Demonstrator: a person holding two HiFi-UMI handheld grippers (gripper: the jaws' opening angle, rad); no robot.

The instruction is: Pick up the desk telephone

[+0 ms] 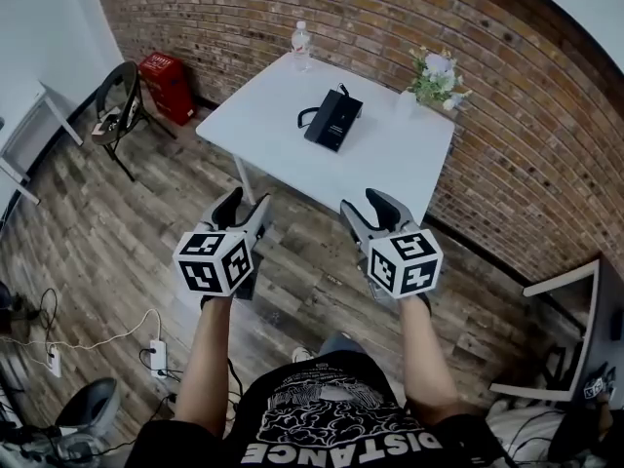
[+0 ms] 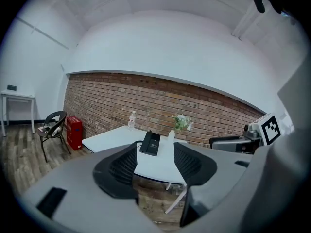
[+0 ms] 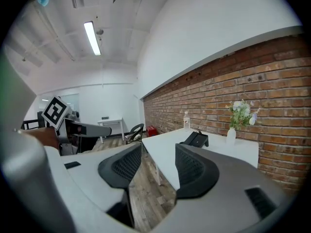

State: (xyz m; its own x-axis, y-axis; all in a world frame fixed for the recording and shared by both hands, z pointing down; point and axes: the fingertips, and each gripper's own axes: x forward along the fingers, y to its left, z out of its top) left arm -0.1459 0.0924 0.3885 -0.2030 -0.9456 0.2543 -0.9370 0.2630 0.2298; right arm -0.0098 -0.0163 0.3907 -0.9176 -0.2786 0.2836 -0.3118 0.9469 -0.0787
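The black desk telephone [image 1: 332, 120] lies flat near the middle of the white tabletop [image 1: 390, 169], a dark cord looping at its left side, with nothing touching it. A clear water bottle [image 1: 301, 45] stands upright at the tabletop's far corner. A small vase of flowers [image 1: 436, 78] stands near the brick wall [image 1: 507, 96] to the phone's right. Both are well apart from the phone. I hold the left gripper [image 1: 244, 208] and the right gripper [image 1: 366, 206] side by side over the wood floor [image 1: 117, 222], short of the tabletop's near edge and pointed toward it. The left gripper's fingers [image 2: 121, 171] stand apart with nothing between them, and the distant phone shows through their gap. The right gripper's fingers [image 3: 194, 171] are likewise spread and empty, with floor and the tabletop's edge showing between them. Off to the left, a black chair [image 1: 122, 105] and a red box [image 1: 164, 84] stand by the wall, away from the tabletop.
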